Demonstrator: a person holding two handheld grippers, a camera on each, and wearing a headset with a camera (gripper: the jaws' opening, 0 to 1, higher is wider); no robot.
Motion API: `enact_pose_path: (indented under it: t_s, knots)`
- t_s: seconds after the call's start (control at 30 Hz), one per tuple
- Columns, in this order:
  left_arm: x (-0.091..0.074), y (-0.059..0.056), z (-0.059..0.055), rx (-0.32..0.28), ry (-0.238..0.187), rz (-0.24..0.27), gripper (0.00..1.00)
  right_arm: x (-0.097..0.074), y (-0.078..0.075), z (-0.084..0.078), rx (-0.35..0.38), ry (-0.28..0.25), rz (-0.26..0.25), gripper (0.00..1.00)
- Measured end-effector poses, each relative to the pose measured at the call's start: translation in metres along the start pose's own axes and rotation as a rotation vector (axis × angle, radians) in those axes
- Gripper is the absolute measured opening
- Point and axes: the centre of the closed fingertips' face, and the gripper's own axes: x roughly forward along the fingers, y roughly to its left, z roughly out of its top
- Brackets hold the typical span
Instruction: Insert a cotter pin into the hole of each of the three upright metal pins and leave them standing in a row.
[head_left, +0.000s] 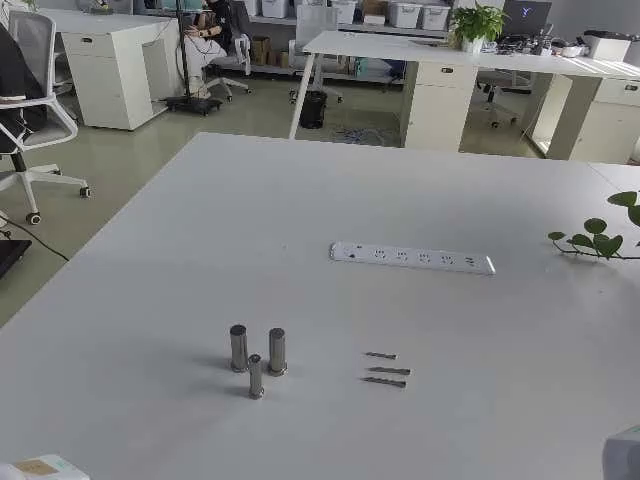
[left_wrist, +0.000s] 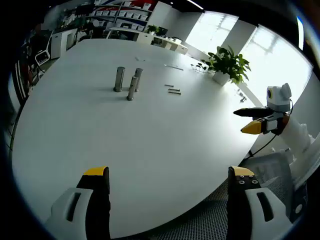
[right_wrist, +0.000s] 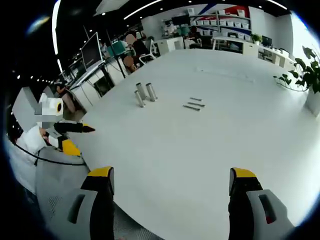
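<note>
Three upright metal pins (head_left: 256, 360) stand in a tight cluster on the white table (head_left: 300, 220), two behind and a shorter one in front. Three cotter pins (head_left: 386, 369) lie flat to their right, stacked in parallel. The left gripper view has the metal pins (left_wrist: 129, 82) and cotter pins (left_wrist: 172, 89) far ahead, and my left gripper (left_wrist: 170, 182) is open and empty near the table's edge. My right gripper (right_wrist: 172, 185) is likewise open and empty, well short of the metal pins (right_wrist: 143, 93) and cotter pins (right_wrist: 193, 104).
A white power strip (head_left: 412, 258) lies beyond the pins. A leafy vine (head_left: 598, 238) reaches in from the right edge, from a potted plant (left_wrist: 227, 64). Desks, chairs and a seated person fill the room behind.
</note>
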Motion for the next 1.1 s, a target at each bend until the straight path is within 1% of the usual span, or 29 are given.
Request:
enact_pose_path:
  t_s: [0.37, 0.6, 0.67, 0.73, 0.83, 0.9, 1.0, 1.1]
  knots:
    - [0.0055, -0.0024, -0.0020, -0.016, 0.012, -0.015, 0.98, -0.0021, -0.0048, 0.0009, 0.009, -0.008, -0.009, 0.93]
    - [0.0076, -0.0060, 0.0002, -0.011, 0.008, -0.023, 0.98, -0.0024, -0.0053, 0.0014, 0.011, -0.008, -0.011, 0.93]
    - [0.0080, -0.0047, -0.0033, -0.032, 0.027, -0.013, 0.99, -0.0024, -0.0050, 0.0011, 0.010, -0.006, -0.010, 0.93]
    - [0.0079, -0.0046, -0.0029, -0.027, 0.017, -0.014, 0.99, -0.0022, -0.0045, 0.0013, 0.009, -0.006, -0.008, 0.93]
    - [0.0069, -0.0047, -0.0049, -0.022, 0.019, -0.017, 0.98, -0.0023, -0.0037, 0.0012, 0.007, -0.006, -0.007, 0.93]
    - [0.0059, -0.0034, -0.0048, 0.020, 0.010, -0.016, 0.96, -0.0021, -0.0033, 0.0013, 0.002, -0.003, -0.005, 0.93]
    - [0.0053, -0.0039, -0.0065, 0.012, 0.018, -0.021, 0.96, -0.0016, -0.0027, 0.0021, 0.000, -0.002, -0.004, 0.93]
    - [0.0046, -0.0064, 0.0005, 0.000, -0.032, -0.039, 0.98, -0.0010, -0.0013, 0.0023, -0.002, -0.002, -0.001, 0.93]
